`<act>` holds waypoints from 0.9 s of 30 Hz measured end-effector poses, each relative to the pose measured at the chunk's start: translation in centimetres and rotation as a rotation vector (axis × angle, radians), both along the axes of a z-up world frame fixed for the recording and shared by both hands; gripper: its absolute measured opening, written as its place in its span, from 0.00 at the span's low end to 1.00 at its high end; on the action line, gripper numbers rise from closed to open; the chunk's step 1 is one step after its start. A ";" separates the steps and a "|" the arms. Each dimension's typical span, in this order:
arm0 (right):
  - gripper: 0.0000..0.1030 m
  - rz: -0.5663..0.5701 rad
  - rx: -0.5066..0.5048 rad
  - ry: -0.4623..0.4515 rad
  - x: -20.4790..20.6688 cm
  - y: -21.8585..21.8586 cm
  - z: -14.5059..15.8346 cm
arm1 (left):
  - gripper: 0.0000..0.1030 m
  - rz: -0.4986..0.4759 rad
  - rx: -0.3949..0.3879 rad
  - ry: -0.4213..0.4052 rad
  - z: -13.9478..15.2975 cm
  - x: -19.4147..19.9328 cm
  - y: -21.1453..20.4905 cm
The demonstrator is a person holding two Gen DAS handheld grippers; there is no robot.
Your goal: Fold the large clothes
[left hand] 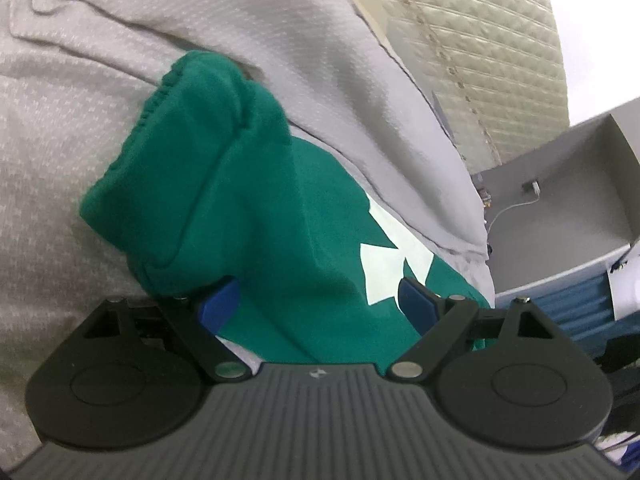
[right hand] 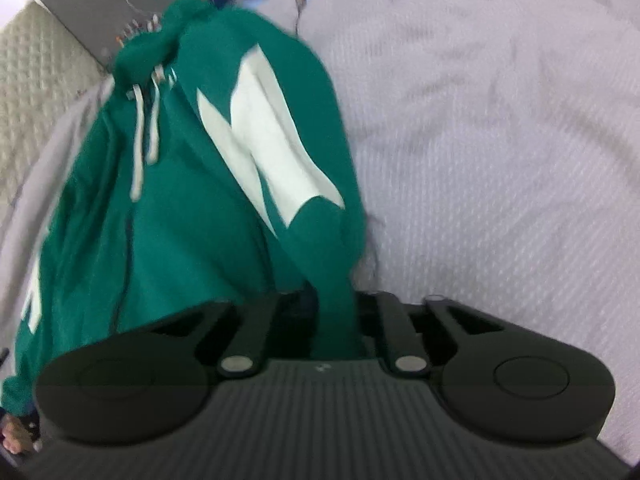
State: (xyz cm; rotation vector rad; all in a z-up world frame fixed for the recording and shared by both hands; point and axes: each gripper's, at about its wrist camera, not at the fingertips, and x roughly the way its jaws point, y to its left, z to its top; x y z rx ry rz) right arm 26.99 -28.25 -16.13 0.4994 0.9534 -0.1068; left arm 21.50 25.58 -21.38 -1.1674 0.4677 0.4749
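We see the green hooded sweatshirt with white block lettering lying on the pale grey dotted bedsheet, its ribbed-cuff sleeve bunched toward 11 o'clock in the left wrist view. Our left gripper stands wide apart, its blue pads resting either side of the fabric without pinching it. Our right gripper is clamped together on a fold of the sweatshirt's green cloth at 6 o'clock. White drawcords hang at 10 o'clock.
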 end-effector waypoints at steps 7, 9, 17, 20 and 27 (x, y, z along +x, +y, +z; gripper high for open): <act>0.09 -0.054 -0.124 -0.130 0.0 -3.9 6.2 | 0.86 -0.050 0.035 0.016 0.4 0.5 -0.6; 0.09 -0.088 -0.189 -0.166 0.7 -5.4 9.0 | 0.86 -0.076 0.045 0.011 0.6 0.7 -0.9; 0.09 -0.163 -0.600 -0.324 7.5 -9.3 19.0 | 0.86 -0.142 0.074 0.012 0.9 2.1 -1.8; 0.09 -0.178 -0.725 -0.352 10.4 -10.4 19.4 | 0.86 -0.158 0.096 0.018 1.2 2.4 -1.9; 0.09 -0.285 -0.756 -0.255 15.6 -16.4 13.9 | 0.86 -0.204 0.189 0.041 2.1 3.3 -2.7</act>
